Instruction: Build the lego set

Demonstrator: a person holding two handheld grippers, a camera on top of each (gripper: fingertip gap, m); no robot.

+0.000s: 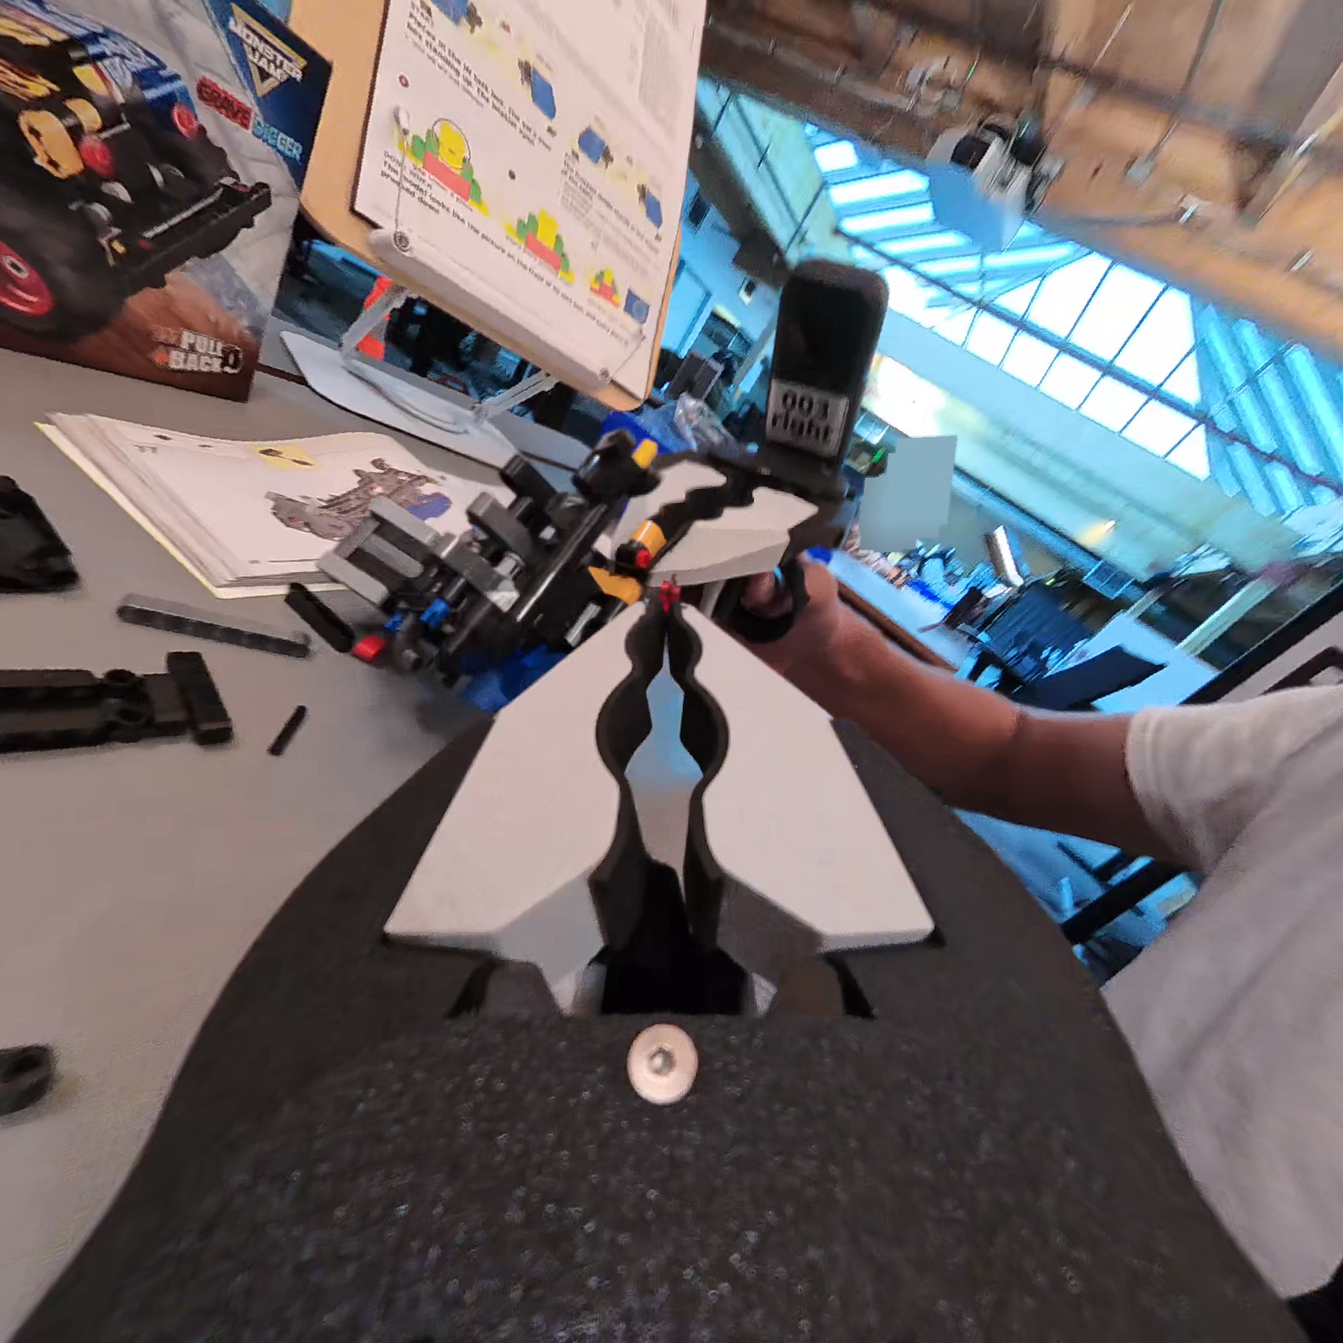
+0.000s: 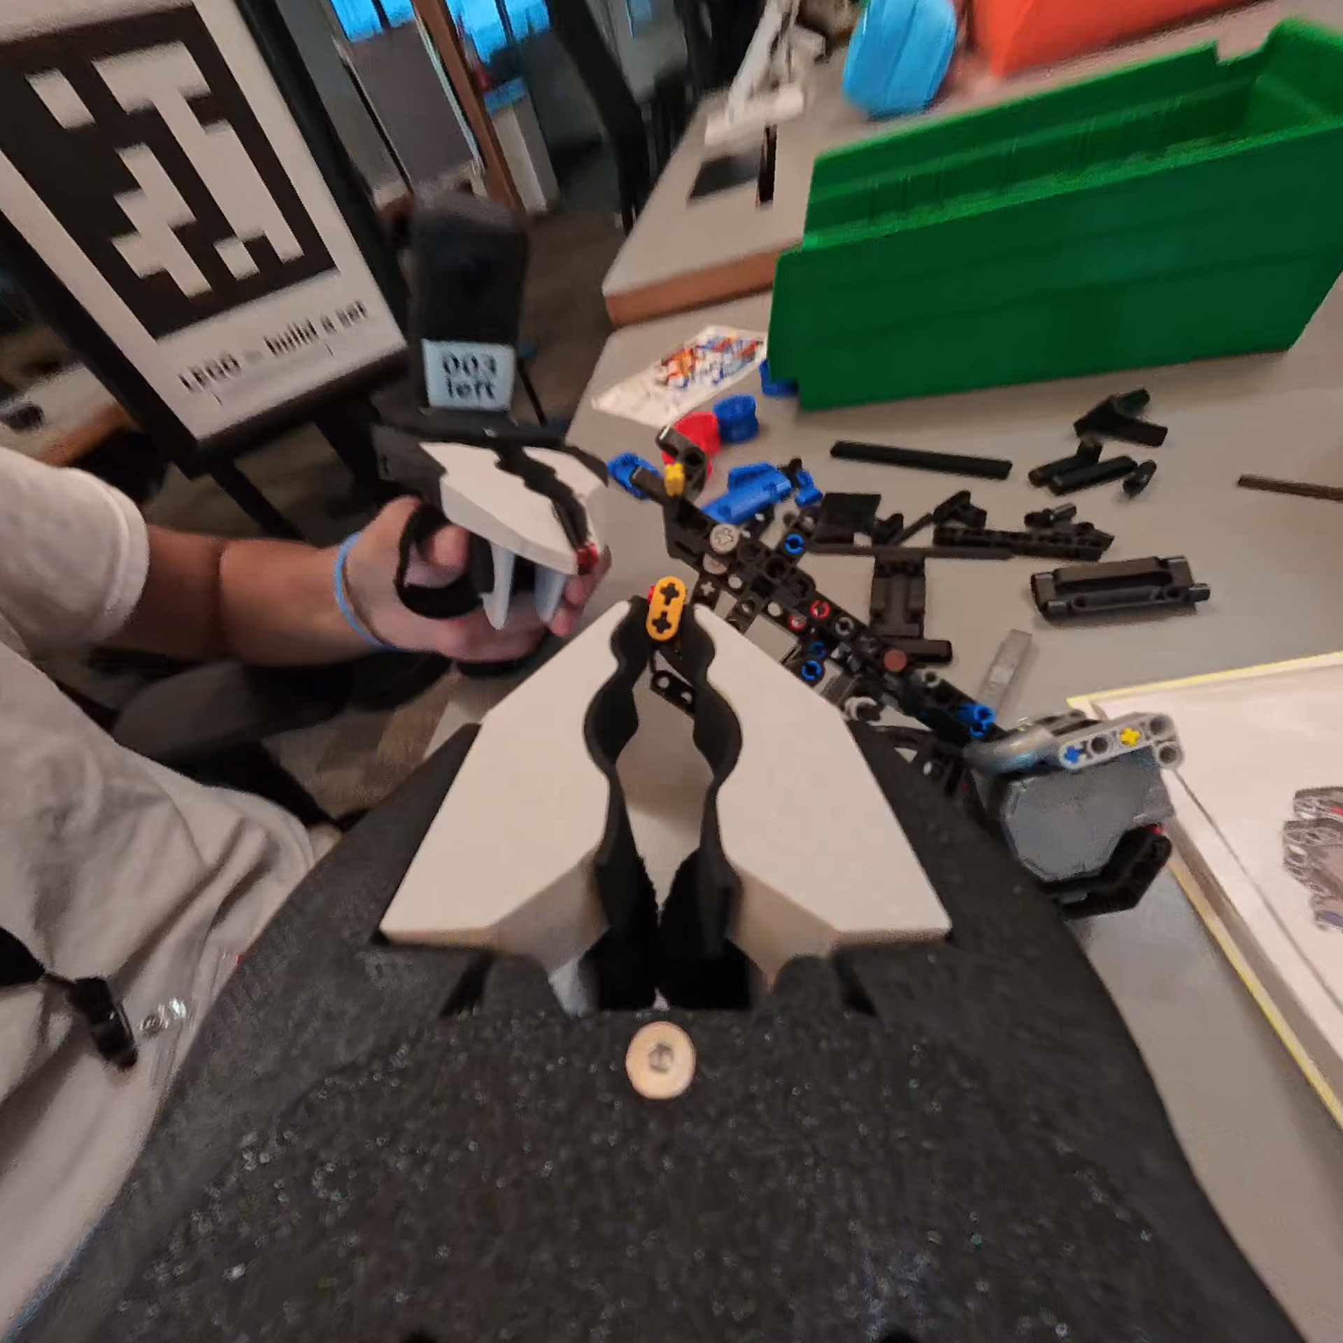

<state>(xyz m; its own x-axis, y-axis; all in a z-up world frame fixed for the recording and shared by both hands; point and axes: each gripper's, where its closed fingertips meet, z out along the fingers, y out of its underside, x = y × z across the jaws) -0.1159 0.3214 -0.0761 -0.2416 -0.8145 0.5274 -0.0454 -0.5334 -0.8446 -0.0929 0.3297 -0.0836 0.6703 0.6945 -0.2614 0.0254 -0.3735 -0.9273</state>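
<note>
Your right gripper (image 2: 665,618) pinches the chassis (image 2: 814,618) by its orange connector (image 2: 665,609), frame trailing away to the table (image 2: 1090,1017), while your left gripper (image 1: 667,597), closed on a small red pin (image 1: 668,592), faces it just beside.

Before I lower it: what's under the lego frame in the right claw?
The right claw holds the lego frame tilted over the table. Loose black pieces and a grey beam show past it. What lies directly beneath the frame and its grey end block is covered.

Grey-fingered claw (image 1: 667,603), black pads, white sleeve (image 1: 1235,836)
</note>
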